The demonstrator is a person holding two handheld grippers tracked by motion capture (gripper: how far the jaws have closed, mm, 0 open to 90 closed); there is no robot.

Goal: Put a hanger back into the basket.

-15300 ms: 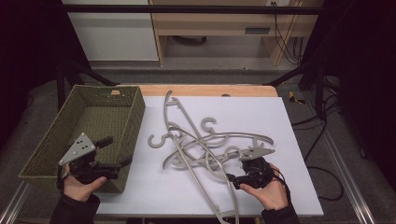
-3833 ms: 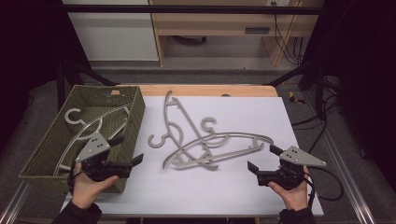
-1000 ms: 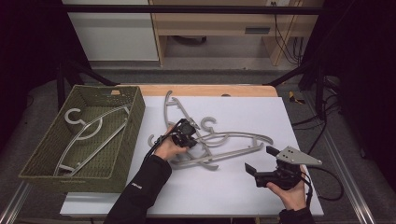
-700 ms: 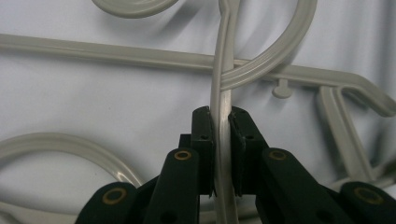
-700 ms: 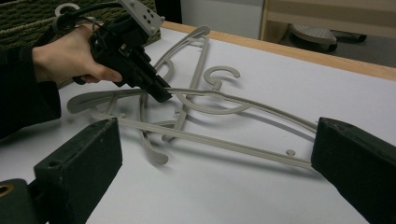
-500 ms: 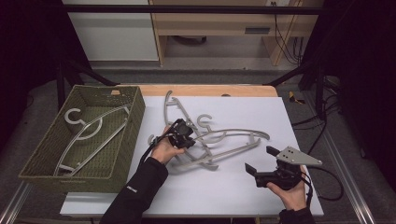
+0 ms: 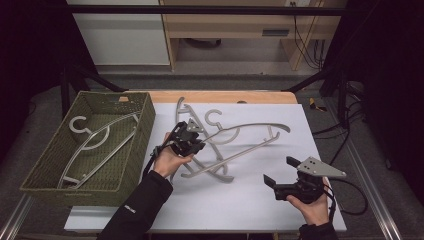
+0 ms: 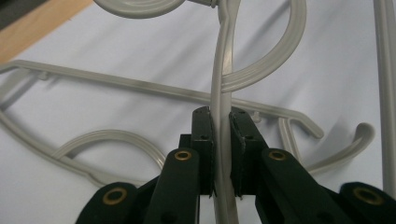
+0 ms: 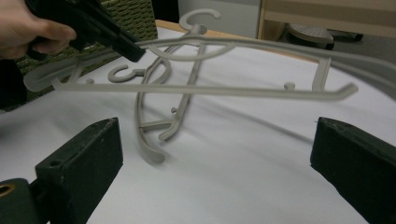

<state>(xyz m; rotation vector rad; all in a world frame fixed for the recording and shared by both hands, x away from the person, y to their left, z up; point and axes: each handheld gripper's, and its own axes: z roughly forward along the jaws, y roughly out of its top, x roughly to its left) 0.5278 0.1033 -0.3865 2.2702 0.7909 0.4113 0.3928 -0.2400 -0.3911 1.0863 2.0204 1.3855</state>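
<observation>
- Grey plastic hangers [image 7: 235, 145] lie tangled in a loose pile on the white table [image 7: 310, 120], just right of the woven green basket [image 7: 50, 165], which already holds one hanger [image 7: 100, 142] of the same kind.
- At the pile's left edge, the left gripper [image 7: 192, 136] has its jaws closed narrow on a thin bar of one hanger; the left gripper view shows that bar [image 8: 223, 121] pinched between the two black pads, with a hook curve crossing just beyond.
- In the right gripper view the gripped hanger [image 9: 205, 88] appears lifted off the table at its near end, though its far end may still touch the others; the blur makes that hard to judge.
- Near the table's front right, well apart from the pile, the right gripper [image 7: 275, 182] has its jaws spread wide and holds nothing.
- Handling judgement: the hanger looks light and fairly stiff, with some flex along its long arms. The smooth plastic could slip or swivel in a pinch, so a hold near the neck or on a straight ribbed bar seems safest.
- Risk: hooks and notches may snag neighbouring hangers and drag them along, so a slow lift seems wise.
</observation>
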